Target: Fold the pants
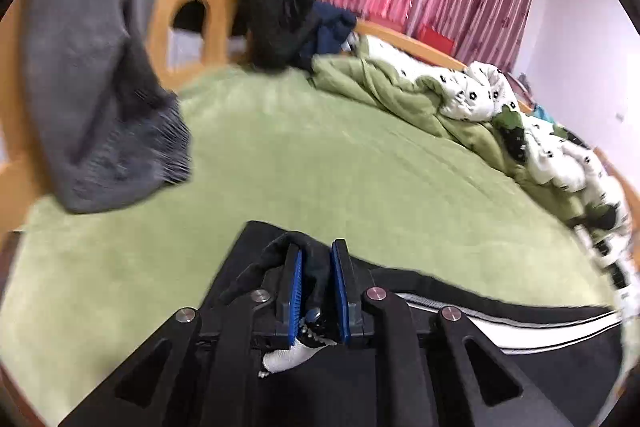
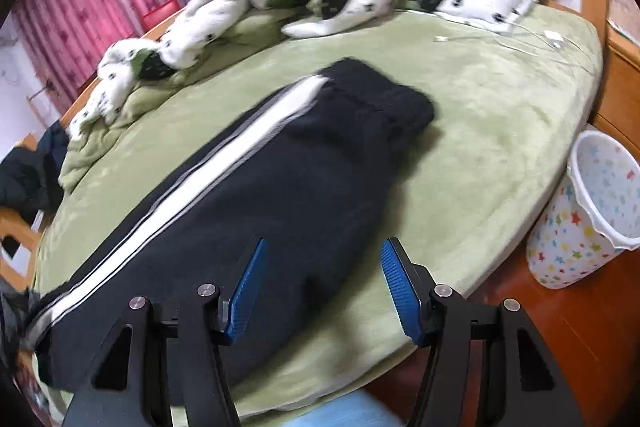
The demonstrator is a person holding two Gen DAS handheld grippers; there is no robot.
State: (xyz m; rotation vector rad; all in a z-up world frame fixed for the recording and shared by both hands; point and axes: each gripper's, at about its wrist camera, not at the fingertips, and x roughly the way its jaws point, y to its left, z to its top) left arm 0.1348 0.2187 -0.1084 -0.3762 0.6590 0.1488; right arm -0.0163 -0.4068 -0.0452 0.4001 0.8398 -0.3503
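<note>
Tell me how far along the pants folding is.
Done: the black pants lie lengthwise on the green bed, legs apparently stacked, white stripe up. In hand: the left gripper pinches black fabric at one end; the right gripper hovers open above them. Left: folding them over crosswise.

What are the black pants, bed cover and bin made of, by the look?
Black pants: soft matte knit, probably fleece or jersey; ribbed waistband, white side stripes. Left claw is shut on them.
Green bed cover: short plush pile, likely fleece or velvet; fuzzy, no sheen.
Star-print wastebasket: thin translucent plastic, going by its smooth rolled rim.
</note>
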